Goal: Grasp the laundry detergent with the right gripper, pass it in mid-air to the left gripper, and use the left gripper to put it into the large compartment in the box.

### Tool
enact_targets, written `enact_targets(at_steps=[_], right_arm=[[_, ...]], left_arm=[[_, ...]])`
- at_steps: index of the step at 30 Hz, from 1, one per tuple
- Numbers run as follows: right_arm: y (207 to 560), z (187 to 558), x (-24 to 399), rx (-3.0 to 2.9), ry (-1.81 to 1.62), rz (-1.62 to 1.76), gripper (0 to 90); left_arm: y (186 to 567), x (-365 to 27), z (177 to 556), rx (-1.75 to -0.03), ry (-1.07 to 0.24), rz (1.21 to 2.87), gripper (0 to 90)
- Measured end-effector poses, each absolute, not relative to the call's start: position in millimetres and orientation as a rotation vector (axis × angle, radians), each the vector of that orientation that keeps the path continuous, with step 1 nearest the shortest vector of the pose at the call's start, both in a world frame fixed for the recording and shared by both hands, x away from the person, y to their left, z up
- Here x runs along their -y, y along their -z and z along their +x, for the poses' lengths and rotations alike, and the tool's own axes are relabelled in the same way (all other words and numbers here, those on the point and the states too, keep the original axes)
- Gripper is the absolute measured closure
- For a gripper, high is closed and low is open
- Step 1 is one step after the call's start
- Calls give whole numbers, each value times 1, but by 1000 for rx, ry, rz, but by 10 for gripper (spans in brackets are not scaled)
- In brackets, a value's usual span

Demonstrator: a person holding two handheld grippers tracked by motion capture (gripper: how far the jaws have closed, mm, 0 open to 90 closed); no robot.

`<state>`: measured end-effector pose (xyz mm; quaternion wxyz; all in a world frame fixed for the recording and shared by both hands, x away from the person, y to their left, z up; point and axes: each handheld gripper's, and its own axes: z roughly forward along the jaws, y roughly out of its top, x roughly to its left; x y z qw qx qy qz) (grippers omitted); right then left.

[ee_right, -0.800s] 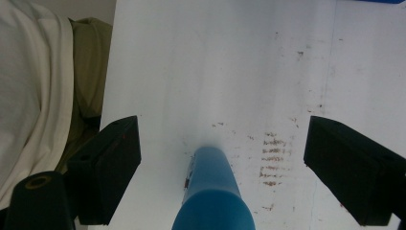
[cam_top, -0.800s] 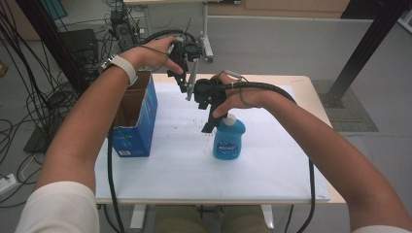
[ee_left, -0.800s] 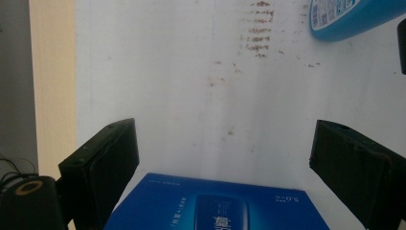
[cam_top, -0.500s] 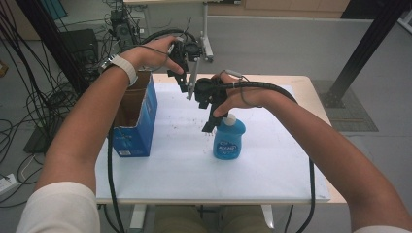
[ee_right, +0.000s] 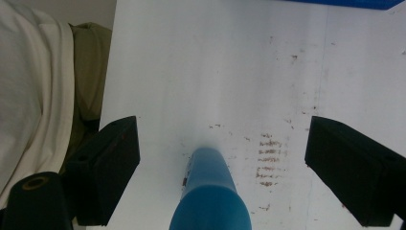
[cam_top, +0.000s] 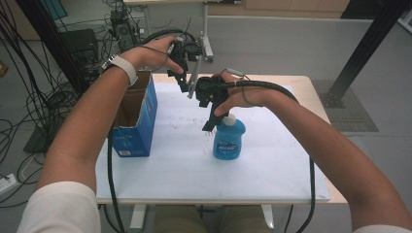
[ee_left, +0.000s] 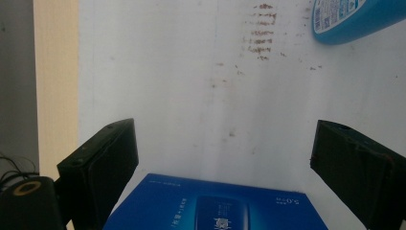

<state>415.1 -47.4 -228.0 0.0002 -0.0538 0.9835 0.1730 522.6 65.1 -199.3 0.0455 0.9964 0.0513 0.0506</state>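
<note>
A blue liquid bottle (cam_top: 228,141) with a white cap stands upright near the middle of the white table top (cam_top: 272,170). My right gripper (cam_top: 209,127) hangs just above and to the left of its cap, pointing down. In the right gripper view the bottle (ee_right: 210,199) rises between the wide jaws of my right gripper (ee_right: 222,139), touching neither. My left gripper (cam_top: 187,90) is held higher, toward the far edge, open and holding nothing. In the left gripper view my left gripper (ee_left: 222,139) looks down over the blue box (ee_left: 215,206), with the bottle (ee_left: 354,19) at the top right.
An open blue cardboard box (cam_top: 133,116) stands at the table's left edge. Brown smudges (ee_left: 261,33) mark the white surface. Cables trail from both grippers, and a tangle of cables (cam_top: 29,111) lies on the floor to the left. A black post (cam_top: 364,48) slants at the far right.
</note>
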Motion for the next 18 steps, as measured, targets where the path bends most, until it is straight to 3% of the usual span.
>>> enact_targets(at_steps=[18], right_arm=[[217, 416, 59, -3068, -591, -151, 114]], left_arm=[[199, -67, 523, -172, -162, 3037, 96]])
